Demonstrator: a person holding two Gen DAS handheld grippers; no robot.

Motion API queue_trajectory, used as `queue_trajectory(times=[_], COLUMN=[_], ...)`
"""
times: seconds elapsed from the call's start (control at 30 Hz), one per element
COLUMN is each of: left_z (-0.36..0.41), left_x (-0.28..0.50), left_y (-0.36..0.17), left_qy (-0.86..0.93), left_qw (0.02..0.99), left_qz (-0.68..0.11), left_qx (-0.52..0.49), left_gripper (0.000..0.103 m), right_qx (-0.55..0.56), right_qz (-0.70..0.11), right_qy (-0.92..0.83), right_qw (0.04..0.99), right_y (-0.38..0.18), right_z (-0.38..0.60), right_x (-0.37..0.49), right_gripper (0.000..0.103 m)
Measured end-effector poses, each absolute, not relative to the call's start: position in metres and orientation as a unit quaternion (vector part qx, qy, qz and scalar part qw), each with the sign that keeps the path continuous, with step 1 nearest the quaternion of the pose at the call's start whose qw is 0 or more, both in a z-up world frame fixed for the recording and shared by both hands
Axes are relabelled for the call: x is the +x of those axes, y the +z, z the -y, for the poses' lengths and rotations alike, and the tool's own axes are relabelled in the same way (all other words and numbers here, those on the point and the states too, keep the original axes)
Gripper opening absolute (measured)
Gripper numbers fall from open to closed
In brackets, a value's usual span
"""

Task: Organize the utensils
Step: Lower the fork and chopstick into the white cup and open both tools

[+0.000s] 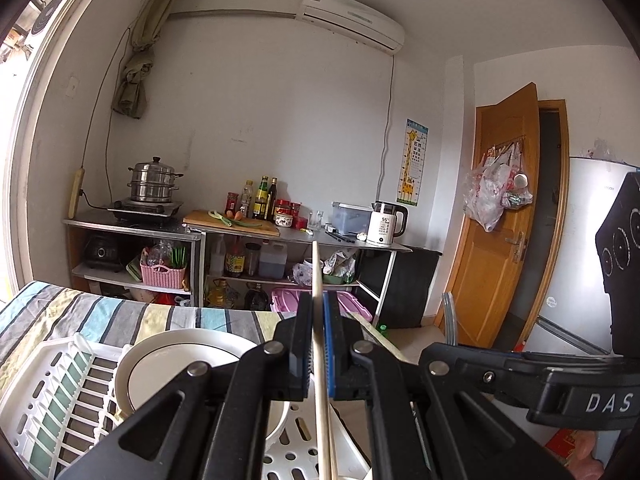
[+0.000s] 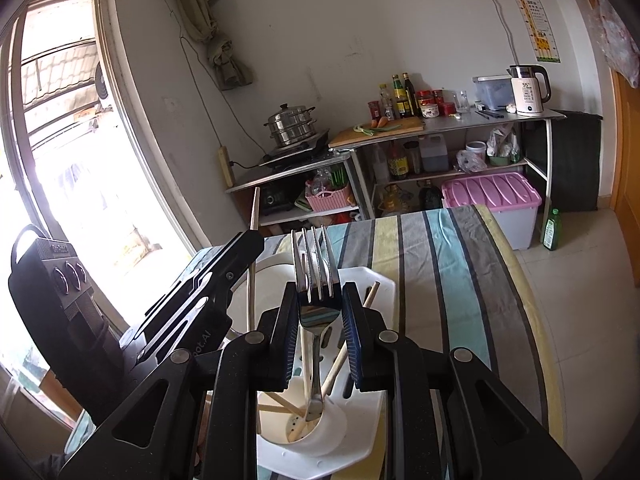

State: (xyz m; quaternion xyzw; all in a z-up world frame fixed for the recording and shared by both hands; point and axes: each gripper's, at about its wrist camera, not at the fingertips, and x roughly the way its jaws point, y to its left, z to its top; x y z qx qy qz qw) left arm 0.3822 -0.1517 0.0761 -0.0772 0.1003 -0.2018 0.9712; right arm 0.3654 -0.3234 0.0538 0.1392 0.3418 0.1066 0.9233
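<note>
Middle of the sorting, as it seems: both tongs loaded above the white drying rack [image 2: 384, 280] on the striped counter [image 2: 460, 264].

Left tongs [image 1: 318, 344] narrow, closed on a wooden chopstick [image 1: 317, 276] standing nearly upright between the blue pads, its lower end pointing down toward the perforated part of the rack [image 1: 292, 456]. A second thin stick close beside it low in the left view; held as well or not, cannot tell.

Right tongs [image 2: 319, 336] closed on a metal fork [image 2: 314, 264], tines up, handle end already down inside the white utensil cup [image 2: 320, 428] at the near corner of the rack.

Next move, by judgement: loosening the grip on the fork so that it leans in the cup, then lowering the chopstick into the same cup, kept upright so as not to catch on the rim or on the sticks already there.

In the cup: several wooden chopsticks [image 2: 336, 364] leaning crosswise, plus the fork handle. In the rack slots beside it: a white plate [image 1: 180, 364] with a dark ring, standing tilted.
</note>
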Motion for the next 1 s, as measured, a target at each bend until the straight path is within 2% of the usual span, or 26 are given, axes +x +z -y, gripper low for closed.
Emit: queue_trajectory(times=[0.43, 1.0], left_z=[0.154, 0.142], left_x=[0.390, 0.354], left_y=[0.065, 0.062], left_qy=[-0.204, -0.208], left_qw=[0.970, 0.966], left_qz=[-0.107, -0.147], left_qx=[-0.078, -0.040], left_gripper=[0.006, 0.006], right_qx=[0.136, 0.126], right_qz=[-0.347, -0.358], right_qy=[0.105, 0.093], right_qw=[0.922, 0.921], right_y=[0.049, 0.045], right_z=[0.321, 0.312], right_x=[0.367, 0.354], right_gripper=[0.022, 0.022])
